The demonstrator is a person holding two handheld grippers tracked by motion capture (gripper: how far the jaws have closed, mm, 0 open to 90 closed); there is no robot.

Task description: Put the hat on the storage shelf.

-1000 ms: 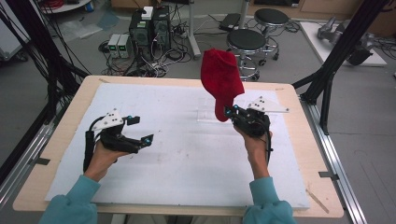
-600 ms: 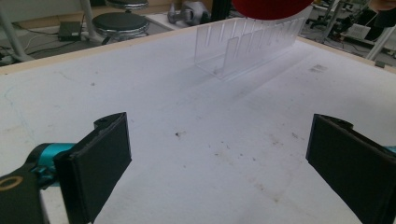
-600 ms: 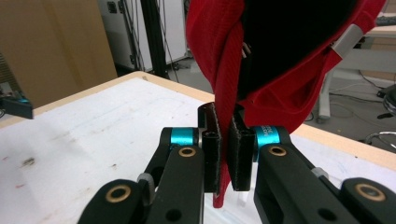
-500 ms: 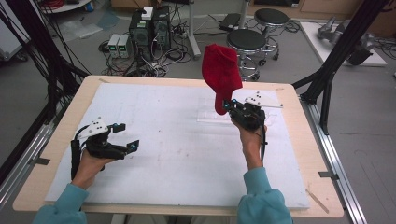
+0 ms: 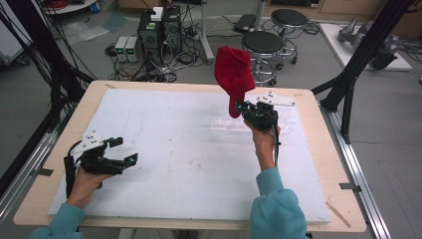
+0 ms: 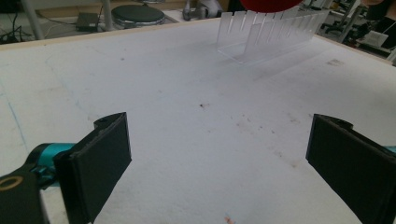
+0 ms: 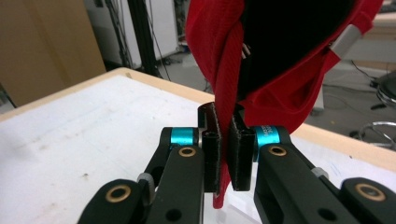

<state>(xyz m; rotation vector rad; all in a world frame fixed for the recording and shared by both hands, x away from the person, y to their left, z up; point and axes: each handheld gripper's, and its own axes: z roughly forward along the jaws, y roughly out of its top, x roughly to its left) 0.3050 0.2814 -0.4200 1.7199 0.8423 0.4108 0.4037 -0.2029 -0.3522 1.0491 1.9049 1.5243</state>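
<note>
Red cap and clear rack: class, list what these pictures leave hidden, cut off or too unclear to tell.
1. Red cap: in the left gripper view the top edge cuts off all but its lowest part.
2. Cap's front: any logo is hidden; the right gripper view faces its dark inside.
3. Clear rack: in the high view it is faint, partly behind the right gripper, slots uncountable.
4. Left gripper: open, nothing between the jaws.

high: above, facing forward-down | gripper views: close, low along jaws | shared: table [image 5: 149, 124]
</note>
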